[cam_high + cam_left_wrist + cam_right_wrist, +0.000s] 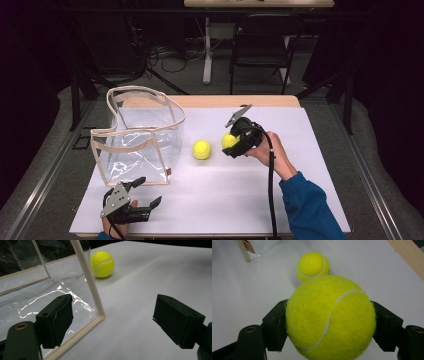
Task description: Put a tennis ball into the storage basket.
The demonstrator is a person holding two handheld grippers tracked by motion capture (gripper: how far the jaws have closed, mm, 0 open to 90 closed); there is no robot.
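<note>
Your right gripper (pixel 235 142) has its fingers (pixel 275 323) closed snug around a tennis ball (pixel 330 317), one pad on each side, and in the right gripper view you can see the ball fills the gap completely. In the high view it looks like you're holding it right of the table's middle; can't tell if it's lifted off the surface or just resting there. The second tennis ball (pixel 202 149) sits loose on the white table (pixel 280 200), just left of the one you've got and apart from it. Left of that stands the clear plastic bag (pixel 137 137) with the beige trim, mouth open upward. Your left gripper (pixel 145 192) is down at the near left edge, fingers (pixel 56 320) spread wide with nothing in them, pointing at the bag's near corner.
</note>
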